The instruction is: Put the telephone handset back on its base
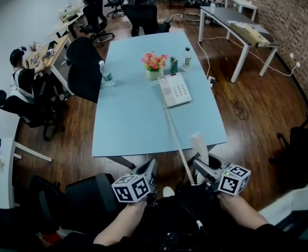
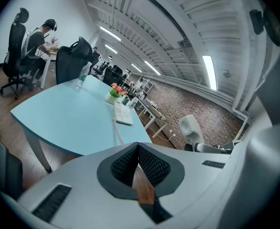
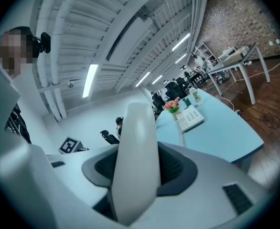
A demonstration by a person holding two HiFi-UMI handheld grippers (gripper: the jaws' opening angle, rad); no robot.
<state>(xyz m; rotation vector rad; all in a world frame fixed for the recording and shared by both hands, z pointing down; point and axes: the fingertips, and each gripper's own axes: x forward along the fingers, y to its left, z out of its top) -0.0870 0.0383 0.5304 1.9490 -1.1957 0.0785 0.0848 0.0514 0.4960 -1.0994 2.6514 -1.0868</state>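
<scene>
I'm holding both grippers low in front of me, just off the near edge of the table (image 1: 127,119), with my forearms reaching forward from the bottom of the head view. The left gripper (image 1: 151,166) is pointing toward the table. Its 2 jaws are meeting at the tips with nothing between them. The right gripper (image 1: 200,164) is sitting beside it, tilting upward. Its jaws are standing wide and clamping the handset (image 1: 198,142) from both sides around its lower part.

The handset is rising nearly upright out of those jaws, a smooth, white, rounded bar. In the left gripper view I'm seeing a round perforated patch near its top end. It is hanging in the air over the table's near edge, well apart from the base (image 1: 174,90).

The coiled cord (image 1: 176,140) is running from beside the right gripper straight across the table to the base. The base is lying flat on the far half of the table with its keypad facing up, just beside the flowers (image 1: 154,62) and a can (image 1: 174,65).
</scene>
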